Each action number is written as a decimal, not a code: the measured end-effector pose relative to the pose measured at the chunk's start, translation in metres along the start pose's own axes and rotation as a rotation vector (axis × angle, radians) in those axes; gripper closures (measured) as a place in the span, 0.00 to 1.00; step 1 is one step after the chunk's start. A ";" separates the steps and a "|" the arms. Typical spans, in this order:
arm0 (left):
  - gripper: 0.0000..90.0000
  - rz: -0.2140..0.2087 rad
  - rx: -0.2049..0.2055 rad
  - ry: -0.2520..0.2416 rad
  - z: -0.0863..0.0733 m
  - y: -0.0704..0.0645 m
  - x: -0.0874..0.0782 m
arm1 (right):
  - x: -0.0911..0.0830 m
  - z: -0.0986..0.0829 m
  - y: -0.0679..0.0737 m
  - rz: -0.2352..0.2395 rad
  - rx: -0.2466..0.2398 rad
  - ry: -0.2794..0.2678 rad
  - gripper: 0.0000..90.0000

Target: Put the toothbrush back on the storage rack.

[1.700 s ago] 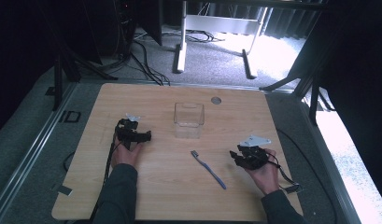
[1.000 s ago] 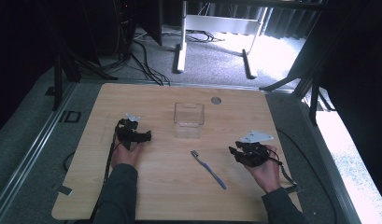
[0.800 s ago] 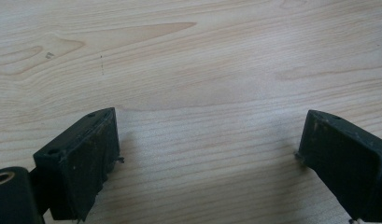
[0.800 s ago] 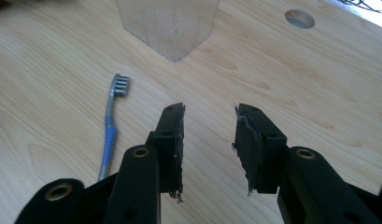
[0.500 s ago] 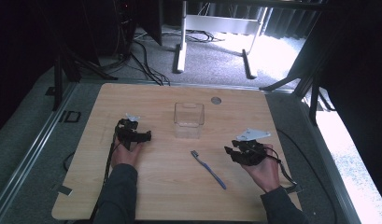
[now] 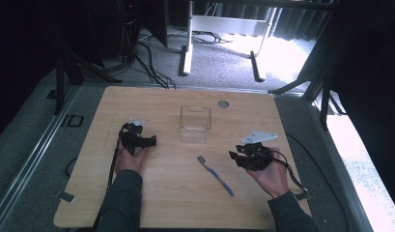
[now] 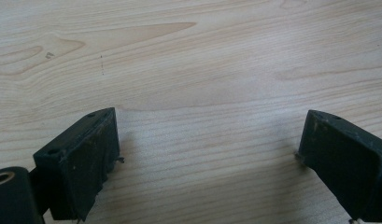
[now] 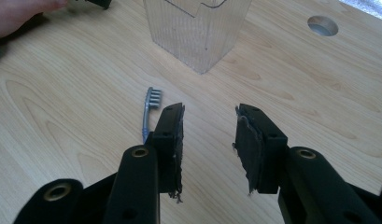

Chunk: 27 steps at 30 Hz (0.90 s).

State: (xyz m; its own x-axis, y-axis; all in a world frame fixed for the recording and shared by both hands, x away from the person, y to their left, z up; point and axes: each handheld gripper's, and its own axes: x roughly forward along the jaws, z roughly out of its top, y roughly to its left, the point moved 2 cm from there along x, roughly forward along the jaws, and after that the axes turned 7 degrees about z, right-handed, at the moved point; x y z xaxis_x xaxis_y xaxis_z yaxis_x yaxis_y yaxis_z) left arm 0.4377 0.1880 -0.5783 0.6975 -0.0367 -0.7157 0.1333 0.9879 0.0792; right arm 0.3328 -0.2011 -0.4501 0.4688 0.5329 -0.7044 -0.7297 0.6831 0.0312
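A blue-grey toothbrush (image 6: 217, 176) lies flat on the wooden table (image 6: 176, 208), its bristle head toward the clear container (image 6: 195, 124). My right gripper (image 6: 234, 157) is held just right of the brush, open, with nothing between its jaws. In the right gripper view the toothbrush (image 8: 151, 103) lies beside the left jaw, outside the gap of my right gripper (image 8: 209, 109). My left gripper (image 6: 153, 141) rests at the table's left. The left gripper view has my left gripper (image 7: 209, 121) wide open over bare wood.
The clear square container (image 8: 198, 32) stands upright and empty beyond the brush. A round cable hole (image 6: 223, 103) sits near the table's far edge. The person's other hand (image 8: 20, 14) shows at the right gripper view's top left. Cables trail from both grippers.
My right gripper has shifted a little to the left, closer to the toothbrush. The left gripper, the brush and the container have stayed put.
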 end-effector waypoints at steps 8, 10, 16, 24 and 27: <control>0.06 0.000 0.000 0.000 0.000 0.000 0.000 | 0.001 0.004 0.003 0.010 0.006 0.018 0.70; 0.06 0.000 -0.001 0.000 0.000 0.000 0.000 | 0.001 0.005 0.003 0.009 0.003 0.020 0.71; 0.06 -0.001 -0.001 0.000 0.000 0.000 0.000 | 0.001 0.008 0.007 0.016 -0.001 0.039 0.71; 0.06 0.000 -0.001 0.000 0.000 0.000 0.000 | 0.004 0.010 0.010 0.017 -0.006 0.070 0.72; 0.06 0.000 0.000 0.000 0.000 0.000 0.000 | 0.006 0.011 0.011 0.020 -0.004 0.087 0.73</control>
State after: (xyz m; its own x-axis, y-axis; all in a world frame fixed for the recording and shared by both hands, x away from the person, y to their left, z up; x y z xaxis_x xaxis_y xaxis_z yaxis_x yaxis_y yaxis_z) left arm 0.4377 0.1880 -0.5783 0.6975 -0.0371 -0.7156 0.1336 0.9879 0.0790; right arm 0.3329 -0.1849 -0.4465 0.4089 0.5008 -0.7629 -0.7408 0.6704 0.0431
